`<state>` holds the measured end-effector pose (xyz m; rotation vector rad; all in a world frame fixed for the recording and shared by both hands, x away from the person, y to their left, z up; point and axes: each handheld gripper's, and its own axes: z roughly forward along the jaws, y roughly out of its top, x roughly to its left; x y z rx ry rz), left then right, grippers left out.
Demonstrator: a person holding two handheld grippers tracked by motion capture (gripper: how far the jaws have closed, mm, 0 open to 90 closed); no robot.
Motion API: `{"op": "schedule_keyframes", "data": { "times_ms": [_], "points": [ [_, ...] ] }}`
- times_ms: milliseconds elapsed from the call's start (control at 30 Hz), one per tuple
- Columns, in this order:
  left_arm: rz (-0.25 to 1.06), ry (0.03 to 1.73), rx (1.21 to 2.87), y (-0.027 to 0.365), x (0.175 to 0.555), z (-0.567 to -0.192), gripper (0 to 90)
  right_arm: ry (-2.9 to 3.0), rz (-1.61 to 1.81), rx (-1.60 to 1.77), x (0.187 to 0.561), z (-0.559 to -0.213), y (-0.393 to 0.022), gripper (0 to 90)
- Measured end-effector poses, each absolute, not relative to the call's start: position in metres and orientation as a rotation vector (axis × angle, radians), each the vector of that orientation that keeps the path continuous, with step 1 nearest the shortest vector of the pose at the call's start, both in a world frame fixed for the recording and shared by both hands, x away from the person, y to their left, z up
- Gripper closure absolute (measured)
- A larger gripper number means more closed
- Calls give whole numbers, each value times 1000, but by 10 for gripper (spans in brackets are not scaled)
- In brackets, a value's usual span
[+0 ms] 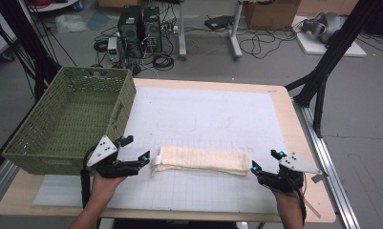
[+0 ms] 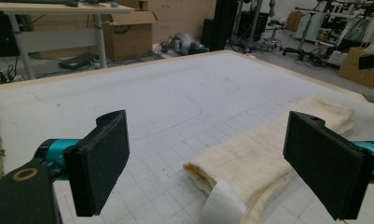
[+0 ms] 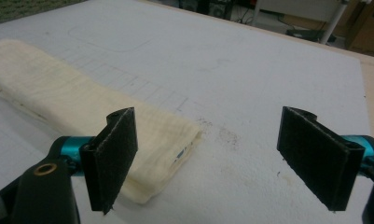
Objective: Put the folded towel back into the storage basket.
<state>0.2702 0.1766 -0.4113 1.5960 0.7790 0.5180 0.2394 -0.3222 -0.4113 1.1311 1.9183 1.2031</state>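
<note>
A cream towel (image 1: 201, 161), folded into a long narrow strip, lies across the front of the white mat. My left gripper (image 1: 136, 149) stands open just off its left end; in the left gripper view the towel (image 2: 264, 154) with a white tag lies between and beyond the wide jaws, untouched. At the strip's right end my right gripper (image 1: 265, 161) is open too. In the right gripper view (image 3: 208, 158) the towel's end (image 3: 77, 102) lies behind the left pad, with nothing gripped.
A green woven basket (image 1: 72, 119) stands empty at the table's left, close behind my left hand. The white gridded mat (image 1: 203, 114) covers most of the wooden table. Computers, cables and boxes sit on the floor beyond the far edge.
</note>
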Motion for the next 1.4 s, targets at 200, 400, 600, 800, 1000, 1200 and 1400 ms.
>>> {"op": "schedule_keyframes", "data": {
  "times_ms": [200,400,600,800,1000,1200,1400],
  "points": [
    [510,771,1601,175,269,-411,150,1915,1210,1136,240,-412,-322,186],
    [472,777,1599,175,270,-411,161,1920,1213,1149,240,-412,-323,186],
    [468,777,1609,174,270,-412,160,1917,1215,1140,241,-412,-322,186],
    [466,778,1612,174,269,-412,160,1922,1218,1142,242,-412,-321,179],
    [467,777,1616,174,270,-411,160,1921,1215,1149,242,-412,-321,179],
    [443,762,1624,172,270,-406,169,1922,1211,1141,242,-412,-321,176],
    [436,755,1630,171,269,-399,168,1922,1209,1133,241,-412,-320,170]
  ]
}}
